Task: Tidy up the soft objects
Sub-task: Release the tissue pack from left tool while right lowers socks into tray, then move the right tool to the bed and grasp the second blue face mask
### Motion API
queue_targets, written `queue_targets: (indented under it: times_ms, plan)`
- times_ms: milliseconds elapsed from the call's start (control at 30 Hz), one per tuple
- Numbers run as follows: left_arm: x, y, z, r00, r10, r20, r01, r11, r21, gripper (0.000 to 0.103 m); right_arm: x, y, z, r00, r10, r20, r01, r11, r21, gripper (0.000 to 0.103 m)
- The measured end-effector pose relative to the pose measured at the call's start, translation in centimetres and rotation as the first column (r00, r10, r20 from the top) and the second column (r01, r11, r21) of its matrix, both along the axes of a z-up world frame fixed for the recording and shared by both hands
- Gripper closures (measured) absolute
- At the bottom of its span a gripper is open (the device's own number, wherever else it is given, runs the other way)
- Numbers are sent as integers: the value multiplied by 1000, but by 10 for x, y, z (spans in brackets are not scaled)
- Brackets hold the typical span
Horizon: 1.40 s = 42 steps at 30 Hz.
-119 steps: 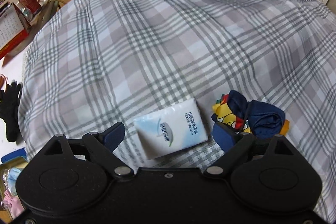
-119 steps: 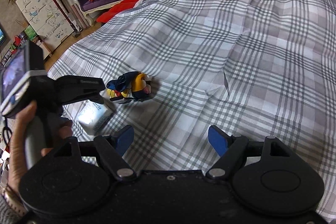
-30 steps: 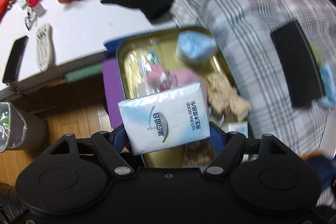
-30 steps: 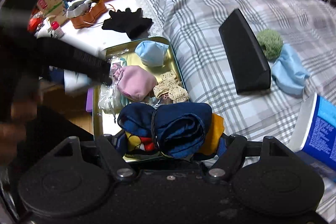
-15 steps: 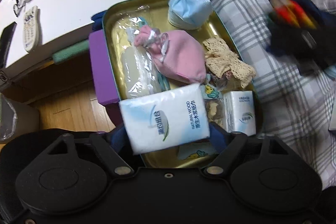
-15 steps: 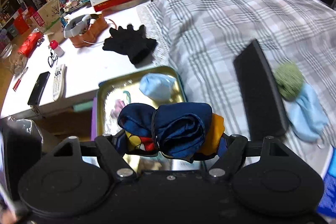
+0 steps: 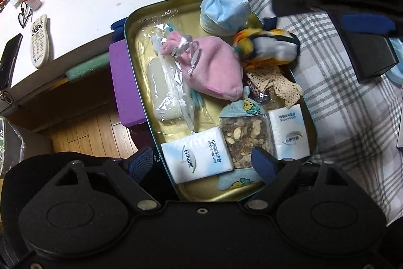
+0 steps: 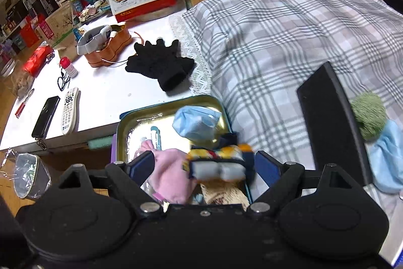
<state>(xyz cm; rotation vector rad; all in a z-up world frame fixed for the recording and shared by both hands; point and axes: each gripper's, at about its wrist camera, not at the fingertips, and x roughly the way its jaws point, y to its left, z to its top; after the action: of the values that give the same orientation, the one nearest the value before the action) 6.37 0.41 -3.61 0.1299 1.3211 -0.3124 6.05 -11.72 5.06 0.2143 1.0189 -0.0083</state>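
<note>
A gold tin tray point(image 7: 133, 24) holds a pink pouch point(image 7: 214, 67), a blue face mask point(image 7: 224, 11), lace, a snack bag and two tissue packs. My left gripper point(image 7: 204, 160) is open above the tray's near end, with the larger tissue pack point(image 7: 196, 160) lying in the tray between its fingers. My right gripper point(image 8: 204, 163) is open over the tray point(image 8: 131, 117). The blue and yellow sock bundle point(image 8: 219, 163) is blurred between its fingers, free of them. In the left wrist view the bundle point(image 7: 267, 47) lies at the tray's right edge.
A white table holds a black glove point(image 8: 161, 64), a remote point(image 8: 69, 110), a phone and an orange box. On the plaid bedcover point(image 8: 277, 29) lie a black case point(image 8: 330, 122), a green pompom point(image 8: 369, 115) and a blue cloth point(image 8: 388, 158).
My left gripper has opened and let the tissue pack go into the tray. My right gripper has opened and the sock bundle has dropped from it onto the tray.
</note>
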Motion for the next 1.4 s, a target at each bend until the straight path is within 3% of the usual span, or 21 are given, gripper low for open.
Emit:
queue_targets:
  times_ms: [467, 767, 900, 1100, 1400]
  plan:
    - [-15, -15, 16, 999, -22, 30, 22, 1000, -2, 21, -87, -82, 27, 977, -202, 68, 205, 978, -44, 16]
    - [-31, -38, 32, 995, -81, 60, 82, 997, -4, 21, -135, -156, 33, 907, -410, 95, 419, 901, -112, 14]
    - [-38, -48, 37, 992, -103, 69, 103, 995, -6, 19, -128, -179, 28, 880, -468, 87, 476, 865, -157, 14]
    - [-45, -53, 39, 990, -120, 67, 121, 993, -4, 19, -91, -195, 4, 893, -450, 25, 446, 876, -186, 14]
    - [-44, -54, 37, 991, -114, 66, 114, 993, 14, 19, -51, -199, -25, 868, -495, -46, 491, 868, -73, 13]
